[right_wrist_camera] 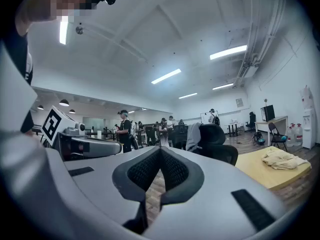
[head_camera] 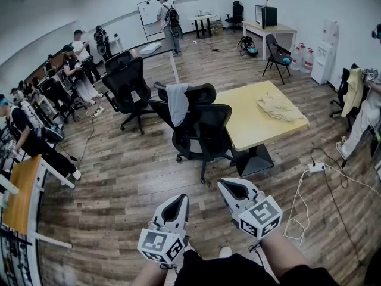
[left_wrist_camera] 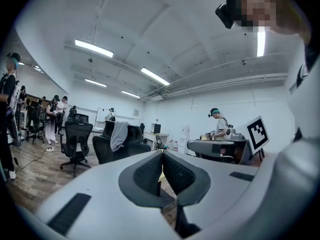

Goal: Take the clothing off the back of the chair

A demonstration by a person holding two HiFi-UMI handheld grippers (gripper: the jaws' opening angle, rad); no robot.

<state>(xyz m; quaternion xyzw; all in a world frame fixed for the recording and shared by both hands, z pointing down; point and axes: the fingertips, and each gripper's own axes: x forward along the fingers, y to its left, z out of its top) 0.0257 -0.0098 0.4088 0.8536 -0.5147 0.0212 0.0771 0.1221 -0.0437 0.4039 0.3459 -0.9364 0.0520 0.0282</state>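
A grey garment point(head_camera: 177, 103) hangs over the back of a black office chair point(head_camera: 199, 93) beside the yellow table point(head_camera: 253, 127). A second black chair point(head_camera: 202, 133) stands in front of it, nearer to me. My left gripper point(head_camera: 178, 200) and right gripper point(head_camera: 225, 185) are held low and near my body, well short of the chairs, both shut and empty. In the left gripper view the garment point(left_wrist_camera: 119, 134) shows far ahead beyond the shut left gripper point(left_wrist_camera: 161, 156). The right gripper view has the garment point(right_wrist_camera: 193, 135) right of centre, past the shut right gripper point(right_wrist_camera: 160, 151).
A cream cloth point(head_camera: 280, 107) lies on the table. Another black chair point(head_camera: 128, 85) stands to the left. A white power strip and cable point(head_camera: 315, 168) lie on the wood floor at right. Several people stand along the left wall and the far end.
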